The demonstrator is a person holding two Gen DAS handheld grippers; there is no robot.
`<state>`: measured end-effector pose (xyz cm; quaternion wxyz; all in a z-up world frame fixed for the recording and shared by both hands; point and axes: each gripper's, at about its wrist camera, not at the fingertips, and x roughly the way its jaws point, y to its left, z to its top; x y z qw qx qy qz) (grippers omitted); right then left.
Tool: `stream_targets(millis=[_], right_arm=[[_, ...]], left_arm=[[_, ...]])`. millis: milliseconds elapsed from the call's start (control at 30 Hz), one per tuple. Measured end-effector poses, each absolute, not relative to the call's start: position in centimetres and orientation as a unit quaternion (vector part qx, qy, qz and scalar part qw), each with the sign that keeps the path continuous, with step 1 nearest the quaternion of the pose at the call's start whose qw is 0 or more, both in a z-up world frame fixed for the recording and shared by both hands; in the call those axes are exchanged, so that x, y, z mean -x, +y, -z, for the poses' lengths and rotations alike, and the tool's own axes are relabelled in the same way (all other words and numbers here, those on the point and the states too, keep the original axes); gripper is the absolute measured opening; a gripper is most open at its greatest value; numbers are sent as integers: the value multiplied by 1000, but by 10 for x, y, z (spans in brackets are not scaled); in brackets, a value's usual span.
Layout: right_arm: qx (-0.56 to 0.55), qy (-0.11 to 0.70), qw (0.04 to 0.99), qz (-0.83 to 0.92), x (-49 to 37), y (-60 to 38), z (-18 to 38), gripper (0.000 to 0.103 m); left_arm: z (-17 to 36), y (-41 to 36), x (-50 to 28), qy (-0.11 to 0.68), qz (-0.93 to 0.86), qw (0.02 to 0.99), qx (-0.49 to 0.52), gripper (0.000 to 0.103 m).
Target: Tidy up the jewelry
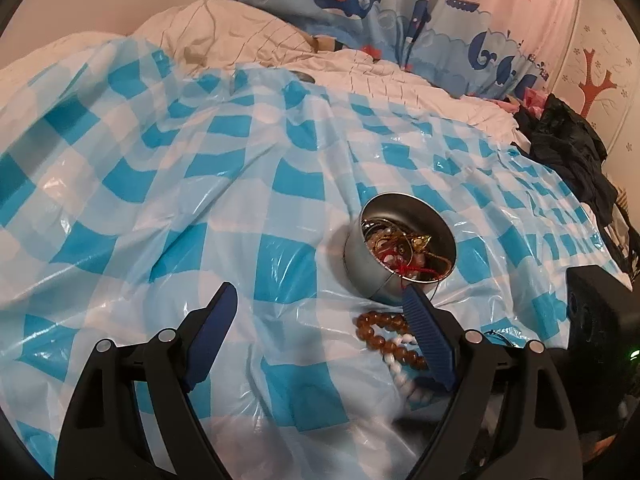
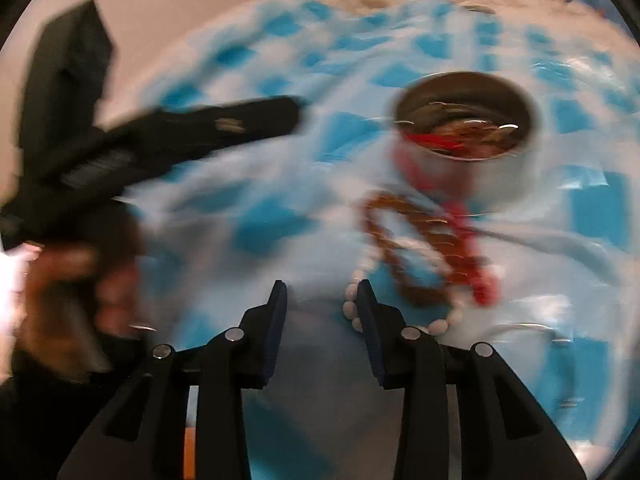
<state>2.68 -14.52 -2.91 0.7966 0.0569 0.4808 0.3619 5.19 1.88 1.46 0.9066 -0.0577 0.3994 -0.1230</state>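
From the left wrist we saw our left gripper [image 1: 316, 296] with its jaws wide apart and nothing between them, above a broad stretch of bare checked sheet [image 1: 160, 184]. The round tin [image 1: 360, 256] sat tilted just past the right finger, holding tangled jewelry [image 1: 404, 248]; a brown bead bracelet [image 1: 380, 328] and white beads [image 1: 400, 376] lay before it. We read no writing.

From the blurred right wrist, our right gripper [image 2: 322, 292] stood partly apart and empty, white beads beside its right finger.

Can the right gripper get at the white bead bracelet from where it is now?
Probably yes. The right gripper is open and empty, and the white bead bracelet lies uncovered on the checkered sheet beside its right finger; only the brown bead bracelet overlaps its far end.
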Motion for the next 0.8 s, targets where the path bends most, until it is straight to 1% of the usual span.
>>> stream_targets(millis=[100, 200, 300, 367, 433, 500, 567, 600, 800], right_arm=[[-33, 454, 821, -344, -18, -155, 14, 38], [-1, 429, 856, -289, -15, -174, 5, 41], [35, 437, 871, -223, -30, -191, 5, 41], [45, 454, 861, -223, -40, -194, 11, 36], [55, 466, 852, -231, -45, -191, 17, 35], [72, 475, 843, -241, -48, -182, 25, 32], [92, 472, 844, -239, -47, -174, 30, 16], [93, 474, 843, -235, -48, -174, 32, 6], [36, 426, 869, -247, -30, -194, 4, 6]], left_arm=[[-17, 19, -51, 395, 119, 909, 57, 81], [-17, 20, -51, 396, 116, 909, 58, 81], [-16, 19, -50, 399, 119, 907, 60, 81], [-16, 16, -50, 399, 122, 907, 55, 81], [-15, 14, -49, 401, 123, 906, 52, 81], [-14, 13, -50, 403, 124, 905, 52, 82], [-13, 11, -50, 404, 127, 905, 50, 82], [-13, 10, -50, 404, 128, 904, 48, 82], [-11, 9, -49, 410, 135, 901, 46, 82]])
